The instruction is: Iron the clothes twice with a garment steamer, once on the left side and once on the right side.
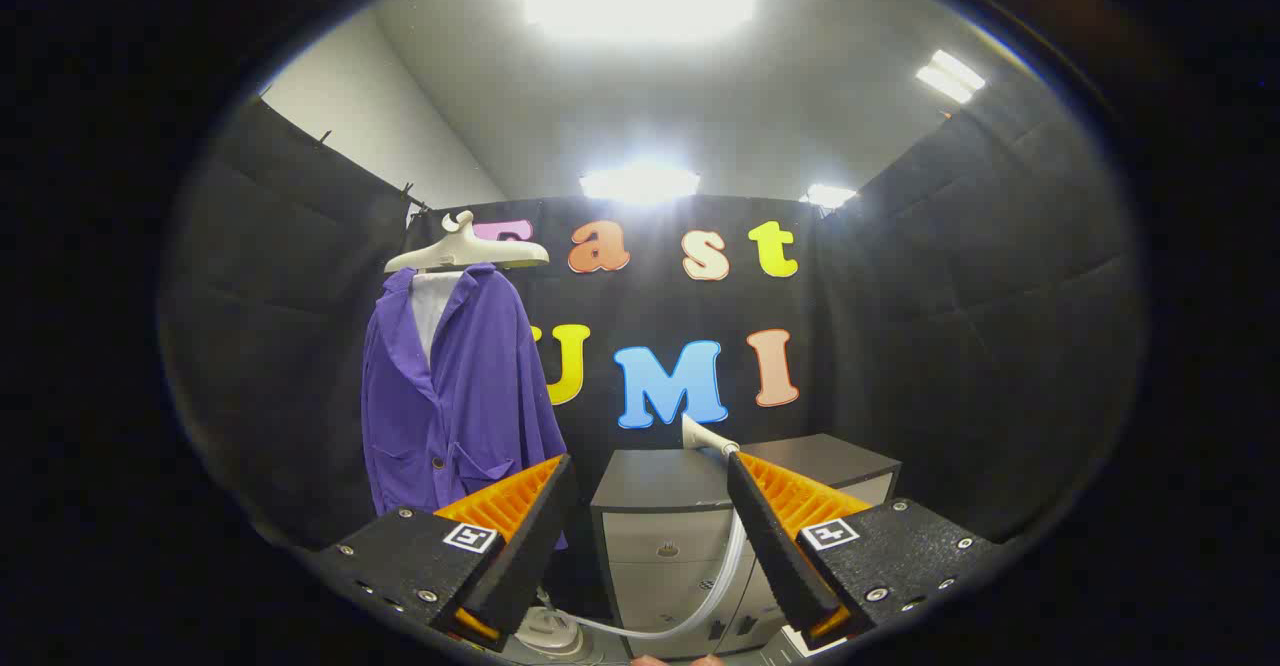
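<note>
So the hand-held gripper point(650, 506) is 2 chunky blocks with a rough, grainy surface, each dotted with small silver screws along the top and front. Each block carries 1 little square black-and-white marker tag near its inner corner. From each block a finger point(535, 536) angles forward as a flat wedge with a ribbed, ridged back face. The fingers stand wide apart.

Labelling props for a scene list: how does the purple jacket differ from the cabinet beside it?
The purple jacket hangs from a pale hanger; the cabinet stands below on its base. The jacket is soft, draped cloth; the cabinet is rigid and boxy, with a dark top and pale drawer fronts. The jacket lies beyond the open tool's one finger, the cabinet between both. A steamer head rests on the cabinet. Both stand before the black wall.
</note>
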